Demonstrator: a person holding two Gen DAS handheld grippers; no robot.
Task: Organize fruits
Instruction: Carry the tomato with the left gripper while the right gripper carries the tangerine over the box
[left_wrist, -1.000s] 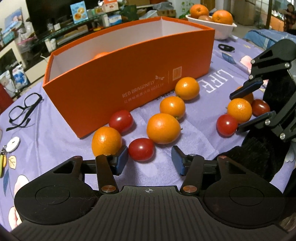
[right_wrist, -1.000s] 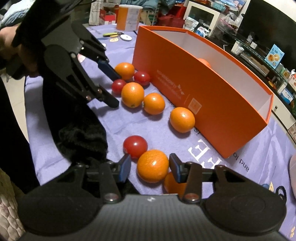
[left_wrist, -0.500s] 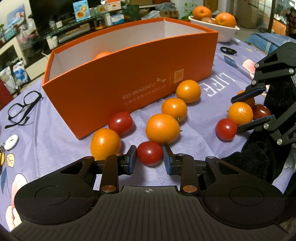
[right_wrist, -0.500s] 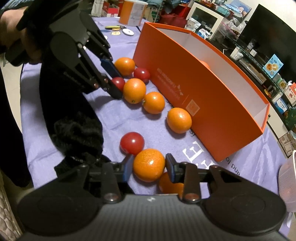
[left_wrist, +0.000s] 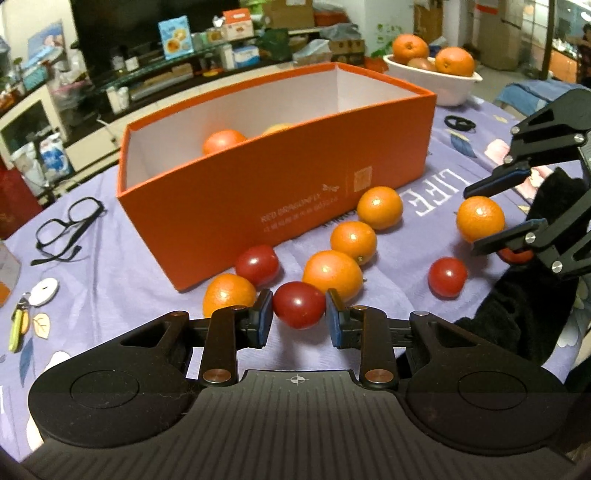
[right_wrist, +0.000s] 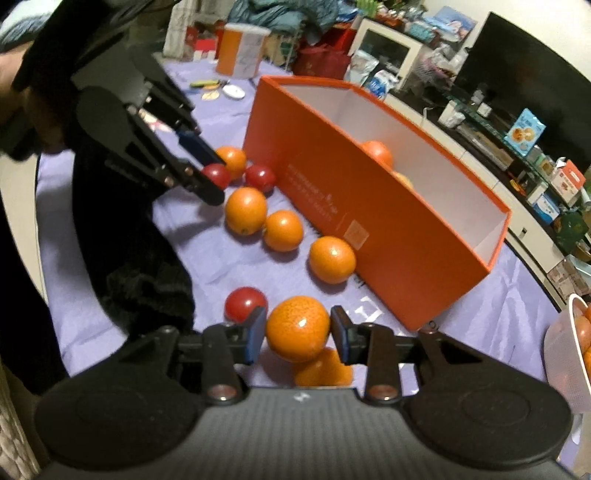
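My left gripper (left_wrist: 299, 314) is shut on a red tomato (left_wrist: 298, 305) and holds it a little above the purple cloth. My right gripper (right_wrist: 298, 334) is shut on an orange (right_wrist: 297, 328), lifted over another orange (right_wrist: 325, 371). The open orange box (left_wrist: 280, 184) stands behind the fruit, with two oranges (left_wrist: 223, 140) inside. Several oranges (left_wrist: 332, 271) and tomatoes (left_wrist: 257, 264) lie on the cloth along the box's front. The right gripper also shows in the left wrist view (left_wrist: 504, 214), holding its orange (left_wrist: 479, 218).
A white bowl (left_wrist: 454, 88) of oranges stands behind the box at right. Black glasses (left_wrist: 66, 229), keys and a white tag (left_wrist: 43, 291) lie at left. A black hair tie (left_wrist: 460, 122) lies near the bowl. An orange canister (right_wrist: 242, 50) stands at the table's far end.
Both grippers closed, the left on the tomato and the right on the orange, then rose with them. The view into the box now shows the oranges inside.
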